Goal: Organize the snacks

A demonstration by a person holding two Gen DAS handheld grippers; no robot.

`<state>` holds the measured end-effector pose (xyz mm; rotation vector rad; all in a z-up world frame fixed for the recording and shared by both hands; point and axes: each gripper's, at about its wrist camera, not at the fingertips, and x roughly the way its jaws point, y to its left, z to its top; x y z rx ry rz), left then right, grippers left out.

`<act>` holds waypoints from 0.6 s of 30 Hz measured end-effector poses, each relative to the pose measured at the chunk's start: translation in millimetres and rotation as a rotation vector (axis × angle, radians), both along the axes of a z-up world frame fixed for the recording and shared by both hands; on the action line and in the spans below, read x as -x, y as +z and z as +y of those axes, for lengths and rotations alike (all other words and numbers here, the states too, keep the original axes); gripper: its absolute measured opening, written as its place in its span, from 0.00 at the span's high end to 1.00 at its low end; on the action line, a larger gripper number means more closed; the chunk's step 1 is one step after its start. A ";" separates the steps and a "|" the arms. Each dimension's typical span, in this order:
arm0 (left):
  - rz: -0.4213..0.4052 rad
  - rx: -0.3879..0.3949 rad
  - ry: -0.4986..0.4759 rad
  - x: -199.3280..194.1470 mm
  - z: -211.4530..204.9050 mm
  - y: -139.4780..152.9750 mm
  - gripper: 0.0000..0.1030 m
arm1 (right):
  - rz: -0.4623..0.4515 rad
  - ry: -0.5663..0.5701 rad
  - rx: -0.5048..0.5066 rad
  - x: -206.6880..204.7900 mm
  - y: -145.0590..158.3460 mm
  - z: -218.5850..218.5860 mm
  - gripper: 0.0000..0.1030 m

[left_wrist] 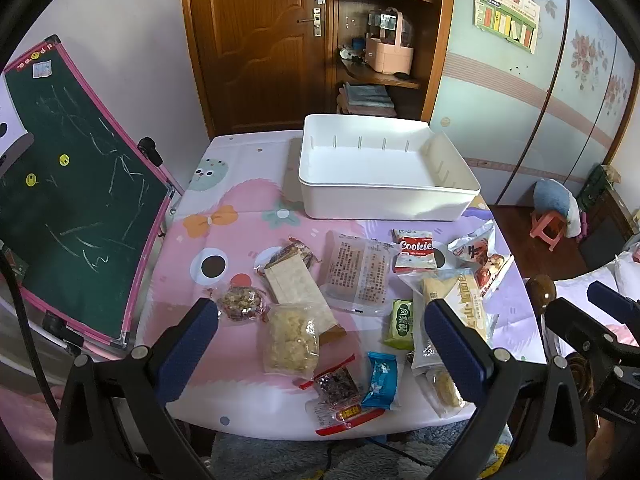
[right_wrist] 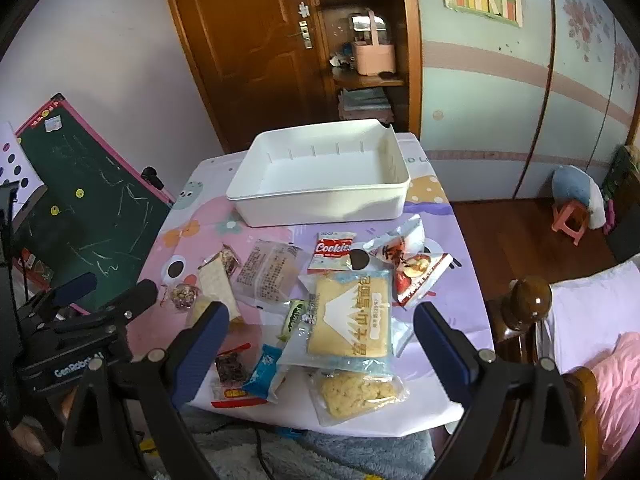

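White plastic, the bin: biggest thing on the table, upper centre of the left wrist view, nothing inside it. It sits at the far end of the pink cartoon-print cloth.

Green chalkboard with a pink frame leans at the left of the frame, beside the table edge.

Snacks lie loose in the lower middle, all outside the bin. Largest is the cake packet with the mountain print, centre of the right wrist view, lying over other wrappers. Left of it, a clear-wrapped pastry with printed text. A long tan bar sits further left, and a pale puffed-rice block overlaps the bar's near end. Cookie packet lies just in front of the bin; beside it to the right, a red-and-white fruit-print bag. Smaller still: a dark sweet in a red-edged wrapper, a blue candy packet, a green one, a round nut cluster.

My left gripper hangs over the near snacks, fingers spread wide, gripping nothing. My right gripper hangs likewise, fingers wide apart over the cake packet, not touching it.
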<state>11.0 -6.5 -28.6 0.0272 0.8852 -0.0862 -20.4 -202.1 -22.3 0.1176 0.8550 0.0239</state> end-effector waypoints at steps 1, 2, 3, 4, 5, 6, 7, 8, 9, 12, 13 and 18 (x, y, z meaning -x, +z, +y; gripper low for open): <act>0.000 0.000 0.000 0.7 -0.6 -0.5 0.00 | -0.001 0.003 0.004 0.0 -0.1 1.2 0.09; 0.000 0.001 -0.001 -0.4 0.4 0.3 0.00 | 0.000 0.004 0.007 -0.2 -0.4 2.1 0.09; 0.001 0.002 -0.003 -1.2 0.5 -1.1 0.00 | 0.001 0.002 0.007 0.0 -0.5 2.1 0.09; 0.002 0.003 -0.003 -0.8 0.3 -1.5 0.00 | 0.002 0.003 0.006 -0.3 -0.8 2.7 0.09; 0.002 0.002 -0.003 0.5 -0.5 -2.5 0.00 | 0.006 0.004 0.002 -0.7 -1.5 2.7 0.09; 0.002 0.002 -0.002 0.4 -0.5 -2.5 0.00 | 0.010 0.002 0.001 -1.0 -2.3 2.5 0.09; 0.003 0.003 -0.002 0.2 -0.1 -2.4 0.00 | 0.013 0.002 -0.002 -1.2 -2.9 2.0 0.09; 0.003 0.002 -0.001 0.2 0.0 -2.4 0.00 | 0.016 0.002 -0.003 -1.8 -3.5 1.6 0.09; 0.003 0.003 -0.002 -0.7 0.7 -1.8 0.00 | 0.020 0.001 -0.004 -2.0 -4.0 1.5 0.09; 0.014 0.004 0.000 -1.4 2.3 -3.5 0.00 | 0.023 0.000 -0.009 -2.5 -5.7 1.0 0.09; 0.019 0.005 0.000 -2.1 3.2 -4.0 0.00 | 0.023 0.000 -0.011 -2.4 -5.9 0.8 0.09; 0.027 0.009 -0.001 -2.9 4.1 -5.7 0.00 | 0.029 0.000 -0.013 -1.8 -7.2 0.6 0.09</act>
